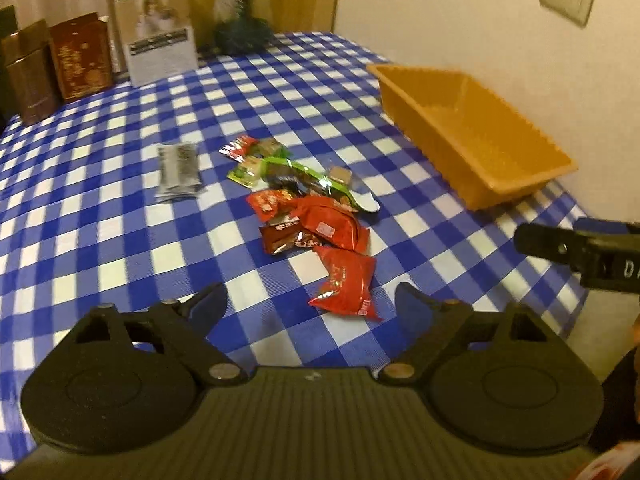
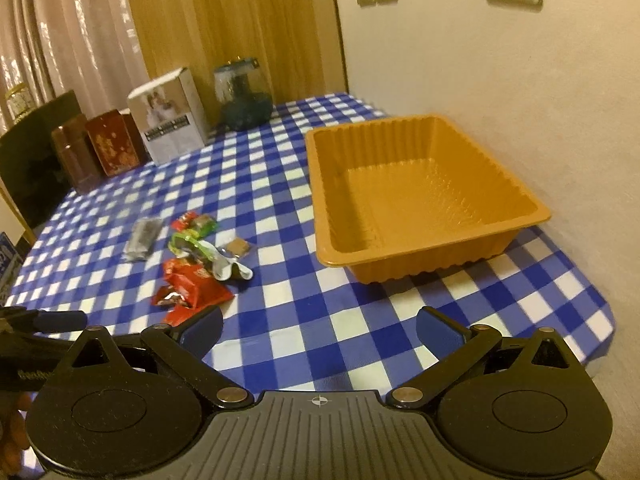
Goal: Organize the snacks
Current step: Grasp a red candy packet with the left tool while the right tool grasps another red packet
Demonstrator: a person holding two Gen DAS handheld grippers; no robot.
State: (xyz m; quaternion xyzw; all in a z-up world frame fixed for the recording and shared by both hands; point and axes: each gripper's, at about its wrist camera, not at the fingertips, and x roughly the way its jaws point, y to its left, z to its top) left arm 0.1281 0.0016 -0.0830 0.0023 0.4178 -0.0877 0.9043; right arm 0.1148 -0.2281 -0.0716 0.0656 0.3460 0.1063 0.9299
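A pile of snack packets lies mid-table on the blue checked cloth: red packets [image 1: 344,280], a green-edged packet [image 1: 298,176], a small brown one [image 1: 340,176] and a silver sachet [image 1: 178,172]. The pile also shows in the right wrist view [image 2: 192,280]. An empty orange tray [image 1: 472,136] stands to the right by the wall, and in the right wrist view [image 2: 420,196]. My left gripper [image 1: 312,304] is open and empty, just short of the nearest red packet. My right gripper [image 2: 320,328] is open and empty, in front of the tray.
At the table's far end stand two brown tins [image 1: 56,64], a white box [image 1: 160,32] and a glass jar [image 1: 242,16]. The wall [image 2: 500,80] runs along the table's right side. The table's near right edge [image 2: 600,320] drops off.
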